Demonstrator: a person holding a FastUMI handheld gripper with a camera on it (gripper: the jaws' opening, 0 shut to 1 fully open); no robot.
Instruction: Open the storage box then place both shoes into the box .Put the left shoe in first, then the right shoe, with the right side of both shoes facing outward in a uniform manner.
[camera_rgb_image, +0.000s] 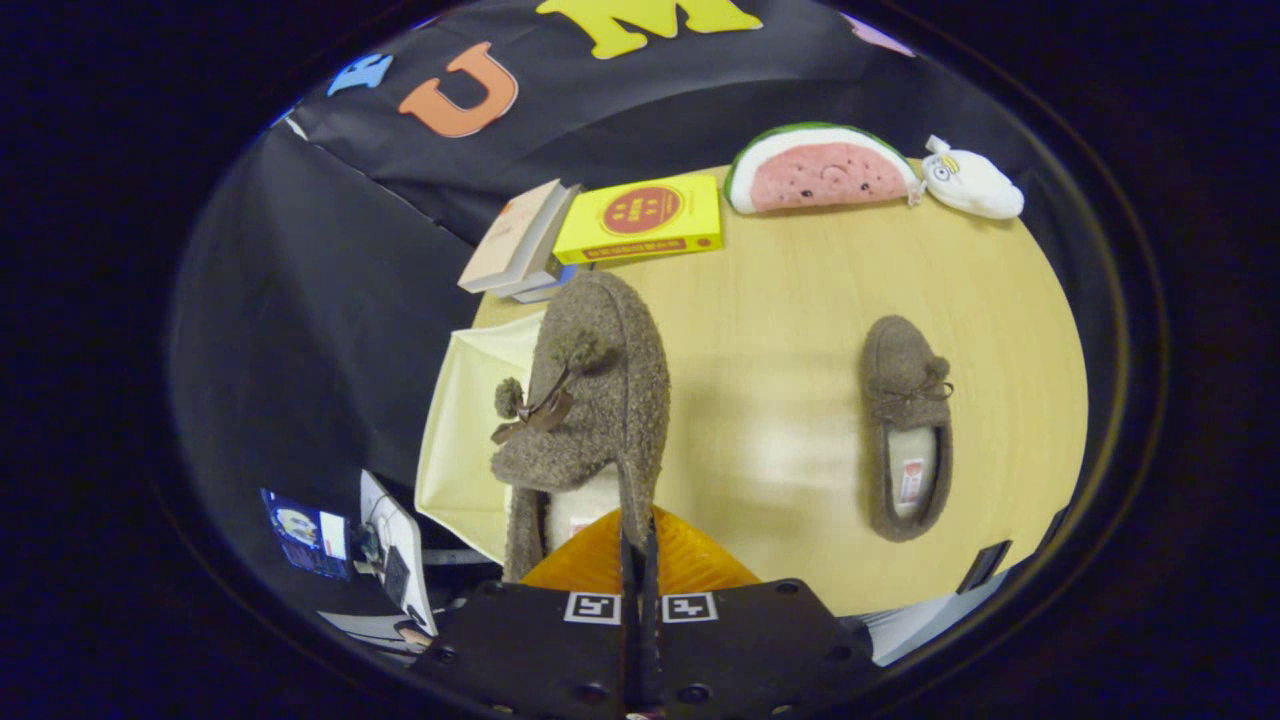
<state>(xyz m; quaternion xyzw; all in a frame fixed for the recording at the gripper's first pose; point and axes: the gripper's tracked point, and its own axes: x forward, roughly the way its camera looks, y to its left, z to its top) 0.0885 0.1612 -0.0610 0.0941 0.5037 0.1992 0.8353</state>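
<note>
My gripper is shut on the rim of a fuzzy brown slipper, which hangs lifted above the table, tilted on its side with its bow and pompoms facing left. Its toe points away from me. The pale yellow storage box lies just left of and below the held slipper, partly hidden by it; whether its lid is up I cannot tell. The second brown slipper rests flat on the wooden table well to the right of the fingers, toe pointing away.
At the table's far side lie a stack of books, a yellow box, a watermelon plush and a white plush toy. Left of the table, lower down, sit papers and small items.
</note>
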